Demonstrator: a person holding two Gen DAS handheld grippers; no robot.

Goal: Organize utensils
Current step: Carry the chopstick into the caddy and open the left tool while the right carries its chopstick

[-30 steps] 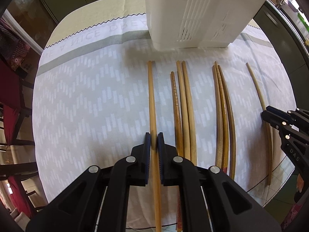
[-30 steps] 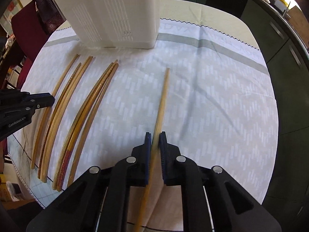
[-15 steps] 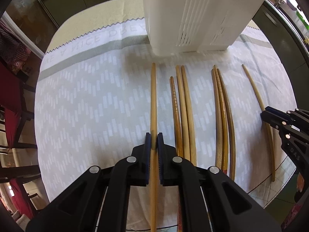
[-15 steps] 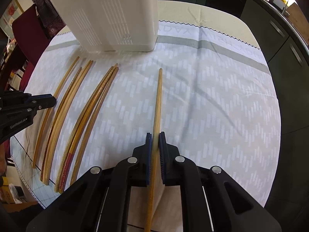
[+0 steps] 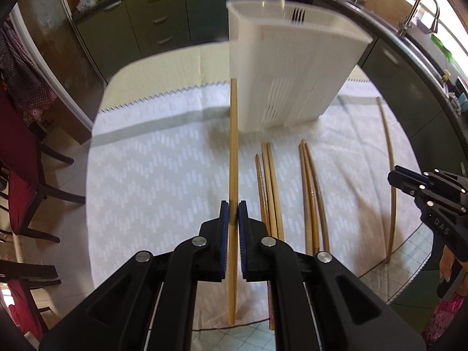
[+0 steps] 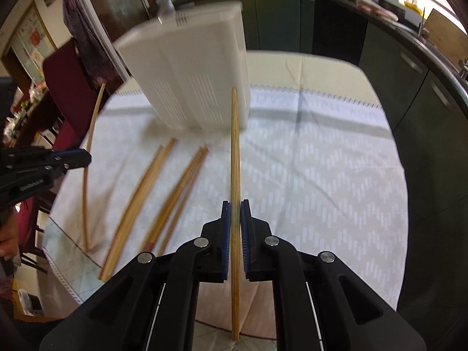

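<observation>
The bench (image 5: 163,67) carries a white patterned cloth (image 5: 163,181). On the cloth stand a white utensil holder (image 5: 292,67) and six loose chopsticks (image 5: 273,193) lying side by side.

The utensil holder (image 5: 292,67) is plain white with slotted vent lines. Beneath it the tablecloth (image 5: 163,175) is white with pale dashed chevrons and a grey band. In front of the holder lie tan and darker brown chopsticks (image 5: 270,193); one seems red-tipped. Behind the holder, the cabinets (image 6: 280,20) are dark green.
</observation>
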